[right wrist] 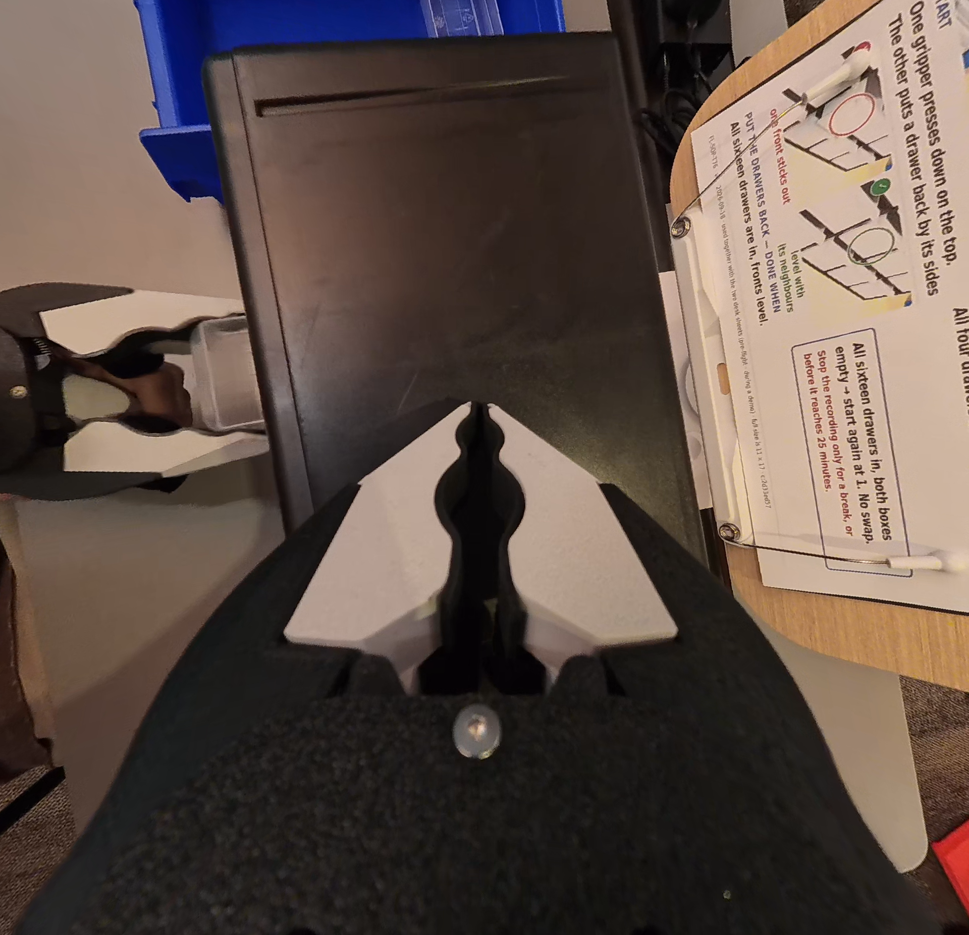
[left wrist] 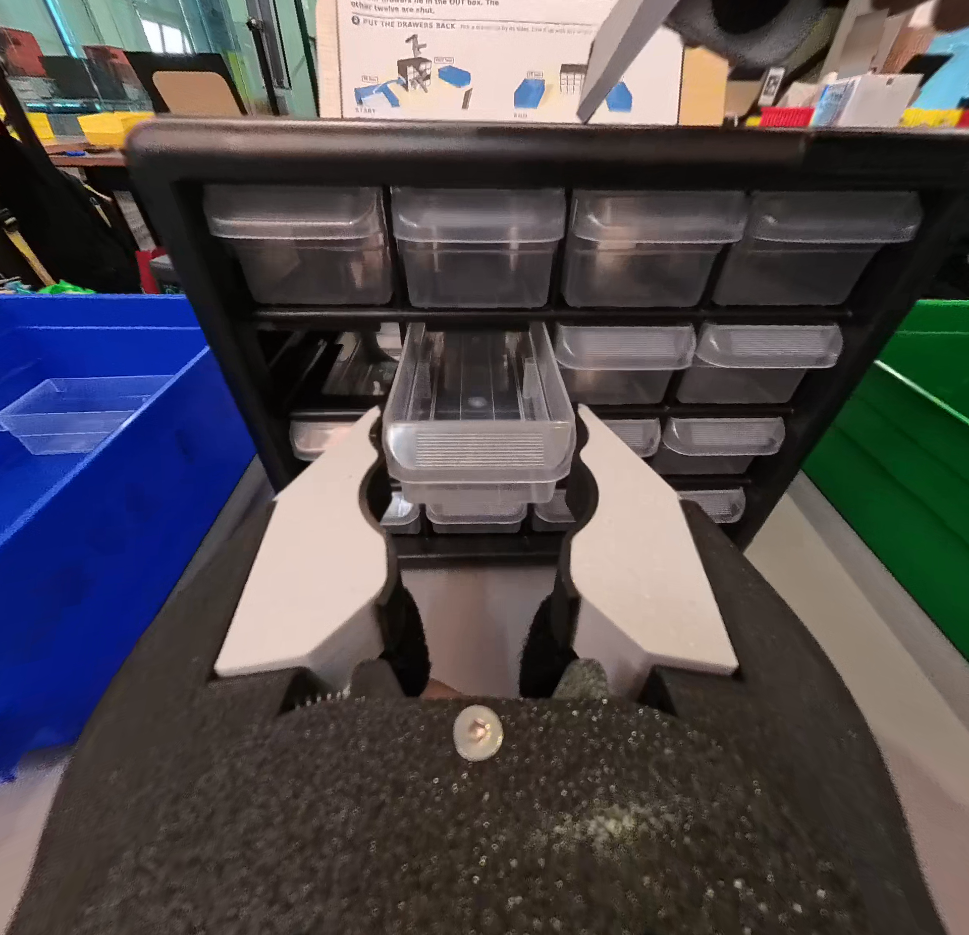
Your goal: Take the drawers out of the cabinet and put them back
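A: What is being seen on the light bench (left wrist: 839, 621)?

B: A black drawer cabinet (left wrist: 472, 149) is being shown standing between a blue bin (left wrist: 105, 516) on the left and a green bin (left wrist: 902, 438) on the right. A printed instruction sheet (left wrist: 472, 45) is being propped up behind it.

A: And the drawers?

B: Clear plastic drawers are being kept shut in most slots. In the second row, the leftmost slot (left wrist: 325, 364) is being left open and dark, and the next drawer along, a clear drawer (left wrist: 477, 427), is being held partly out of its slot. Another clear drawer (left wrist: 78, 412) is being kept inside the blue bin.

A: How is the left tool (left wrist: 477, 440) being used?

B: Its fingers are being held apart on either side of the projecting drawer's front, just beside its walls; whether they are being pressed against it cannot be told. In the right wrist view the same tool (right wrist: 230, 380) is being seen at the cabinet's front with the drawer between its fingers.

A: And the right tool (right wrist: 480, 409)?

B: It is being held with its fingers together, tips touching, empty, over the cabinet's flat top (right wrist: 445, 228). Whether the top is being touched cannot be told.
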A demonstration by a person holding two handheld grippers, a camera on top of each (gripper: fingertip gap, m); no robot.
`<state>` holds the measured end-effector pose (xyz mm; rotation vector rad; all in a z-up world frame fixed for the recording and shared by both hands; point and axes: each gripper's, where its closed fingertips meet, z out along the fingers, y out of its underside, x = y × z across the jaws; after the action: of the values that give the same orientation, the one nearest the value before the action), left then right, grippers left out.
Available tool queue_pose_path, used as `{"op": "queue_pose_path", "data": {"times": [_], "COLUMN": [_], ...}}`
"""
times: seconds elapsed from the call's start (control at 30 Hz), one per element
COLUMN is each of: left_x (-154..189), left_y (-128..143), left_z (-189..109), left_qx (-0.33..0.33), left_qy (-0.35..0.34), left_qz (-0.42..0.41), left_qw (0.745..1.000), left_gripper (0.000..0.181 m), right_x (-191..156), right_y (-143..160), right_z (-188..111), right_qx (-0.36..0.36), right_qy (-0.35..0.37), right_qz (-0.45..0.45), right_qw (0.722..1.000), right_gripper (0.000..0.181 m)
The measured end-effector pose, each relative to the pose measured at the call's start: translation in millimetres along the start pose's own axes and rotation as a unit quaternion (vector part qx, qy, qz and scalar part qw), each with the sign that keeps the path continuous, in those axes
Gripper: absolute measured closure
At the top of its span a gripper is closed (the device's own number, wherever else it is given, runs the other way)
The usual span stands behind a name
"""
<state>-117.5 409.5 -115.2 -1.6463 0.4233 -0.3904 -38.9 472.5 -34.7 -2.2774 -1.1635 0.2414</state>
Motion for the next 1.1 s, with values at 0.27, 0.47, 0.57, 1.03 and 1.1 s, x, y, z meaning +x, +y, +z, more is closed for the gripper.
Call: {"op": "queue_pose_path", "data": {"times": [0.27, 0.47, 0.57, 1.03, 1.1], "left_x": [-1, 1, 7, 4, 4], "left_y": [-12, 7, 13, -1, -1], "left_z": [3, -42, -38, 19, 24], "left_qx": [0.022, 0.009, 0.006, 0.004, 0.002], "left_qy": [0.02, 0.012, 0.007, -0.005, -0.002], "left_qz": [0.009, -0.032, -0.015, -0.008, -0.006], "left_qw": [1.0, 0.999, 1.0, 1.0, 1.0], "left_gripper": [0.097, 0.123, 0.128, 0.141, 0.142], "right_x": [0, 0, 0, 0, 0], "right_y": [0, 0, 0, 0, 0], "right_z": [0, 0, 0, 0, 0], "right_qx": [-0.002, 0.002, 0.007, -0.004, -0.001], "right_qy": [0.0, -0.003, -0.003, 0.002, 0.001], "right_qz": [0.0, 0.002, 0.008, 0.004, 0.006], "right_qw": [1.0, 1.0, 1.0, 1.0, 1.0], "right_gripper": [0.181, 0.181, 0.181, 0.181, 0.181]}}
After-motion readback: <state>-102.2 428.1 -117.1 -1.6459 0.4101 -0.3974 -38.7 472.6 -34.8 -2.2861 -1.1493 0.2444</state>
